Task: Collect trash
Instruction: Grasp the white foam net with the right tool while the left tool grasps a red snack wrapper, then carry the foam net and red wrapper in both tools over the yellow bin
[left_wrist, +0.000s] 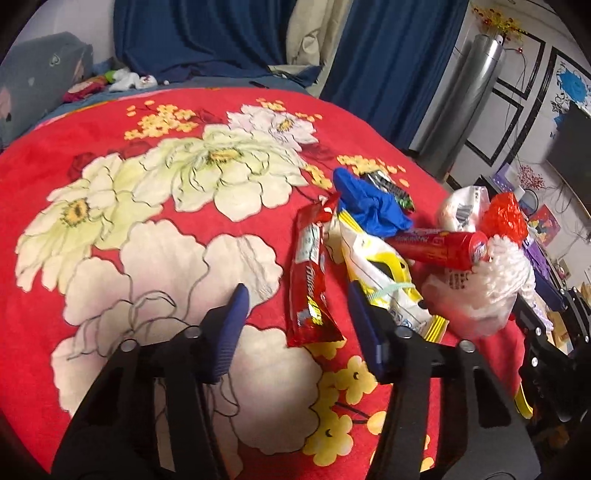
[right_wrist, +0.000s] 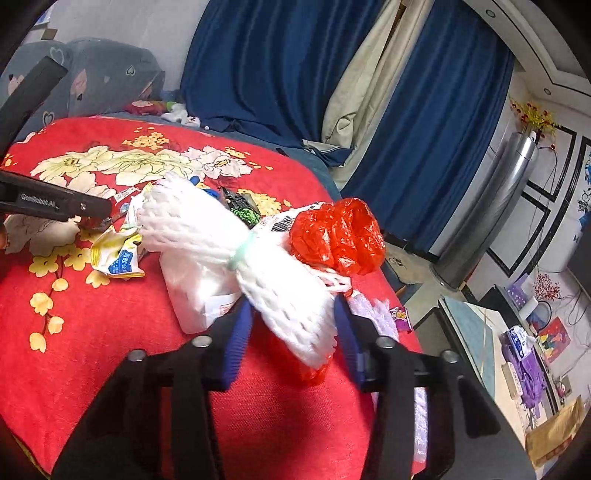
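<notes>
Trash lies in a heap on the red flowered blanket (left_wrist: 110, 206). My left gripper (left_wrist: 297, 291) is open, with a long red snack wrapper (left_wrist: 308, 284) lying between its fingers and a yellow-white bag (left_wrist: 373, 266) by the right finger. Beyond lie a blue glove (left_wrist: 373, 206), a red tube (left_wrist: 439, 245) and a crumpled red bag (left_wrist: 504, 216). In the right wrist view my right gripper (right_wrist: 293, 317) is open around the near end of a white foam net bundle (right_wrist: 229, 236), tied with a green band. The red bag (right_wrist: 338, 236) lies just behind it.
The bed's right edge (right_wrist: 388, 280) drops to the floor next to the heap. Blue curtains (right_wrist: 277, 66) and a silver standing unit (right_wrist: 495, 206) are behind. A clear plastic bag (right_wrist: 195, 291) lies under the foam net. Pillows (right_wrist: 92, 74) sit at the far left.
</notes>
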